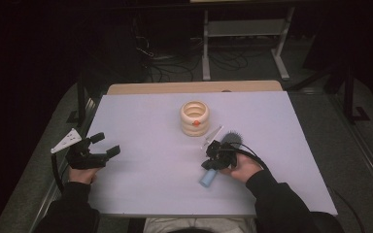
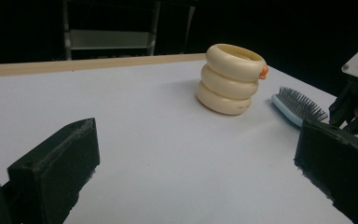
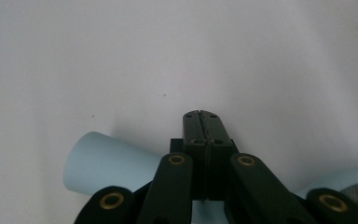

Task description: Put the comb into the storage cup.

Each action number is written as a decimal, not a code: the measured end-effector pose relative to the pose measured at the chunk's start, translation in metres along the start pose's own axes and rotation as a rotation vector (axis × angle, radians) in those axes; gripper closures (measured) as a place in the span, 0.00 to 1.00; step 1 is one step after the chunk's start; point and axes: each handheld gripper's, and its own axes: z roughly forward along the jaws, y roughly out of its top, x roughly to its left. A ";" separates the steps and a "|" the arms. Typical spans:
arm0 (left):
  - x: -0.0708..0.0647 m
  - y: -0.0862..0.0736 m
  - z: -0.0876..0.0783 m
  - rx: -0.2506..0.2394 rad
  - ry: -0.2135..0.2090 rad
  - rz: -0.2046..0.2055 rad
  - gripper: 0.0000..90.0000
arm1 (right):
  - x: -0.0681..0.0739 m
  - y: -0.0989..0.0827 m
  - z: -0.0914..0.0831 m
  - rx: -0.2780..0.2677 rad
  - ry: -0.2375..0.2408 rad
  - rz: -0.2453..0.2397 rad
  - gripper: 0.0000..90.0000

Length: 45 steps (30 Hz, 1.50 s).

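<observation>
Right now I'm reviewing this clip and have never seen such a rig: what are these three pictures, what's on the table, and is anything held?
A person at a table holds a hand-operated two-jaw gripper in each hand. The high view looks down from above; the other two views come from cameras riding on the grippers. The left gripper rests near the table's left edge, jaws wide open and empty. The right gripper has its jaws pressed together, lying over a light blue hairbrush without clamping it. Behind stands a cream holder of stacked rings with an orange spot.

White table [image 1: 141, 189] bears cream ringed holder [image 1: 194, 118] and, seemingly flat, hairbrush [image 1: 208, 177].
</observation>
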 end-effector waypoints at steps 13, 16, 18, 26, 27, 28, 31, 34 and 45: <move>-0.001 0.000 0.002 0.009 -0.004 -0.002 0.00 | 0.005 -0.018 -0.010 0.030 0.002 0.009 0.98; -0.001 0.000 0.002 0.008 -0.004 -0.003 0.00 | 0.006 -0.023 -0.012 0.031 0.002 0.012 0.98; -0.001 0.000 0.002 0.010 -0.004 -0.001 0.00 | 0.007 -0.028 -0.015 0.035 -0.001 0.014 0.98; -0.001 -0.001 0.002 0.013 -0.002 0.000 0.00 | 0.007 -0.048 -0.026 0.035 -0.007 0.035 0.98; -0.001 -0.001 0.002 0.013 -0.001 0.001 0.00 | 0.006 -0.051 -0.027 0.040 -0.006 0.046 0.98; -0.001 -0.001 0.002 0.012 -0.001 -0.001 0.00 | 0.005 -0.053 -0.028 0.039 -0.006 0.044 0.98; -0.001 -0.001 0.002 0.013 -0.001 0.000 0.00 | 0.004 -0.057 -0.031 0.041 -0.008 0.052 0.98; -0.001 -0.001 0.002 0.013 0.000 0.000 0.00 | 0.002 -0.062 -0.034 0.042 -0.010 0.060 0.98; -0.001 -0.001 0.002 0.012 0.004 0.001 0.00 | -0.004 -0.073 -0.043 0.051 -0.039 0.079 0.98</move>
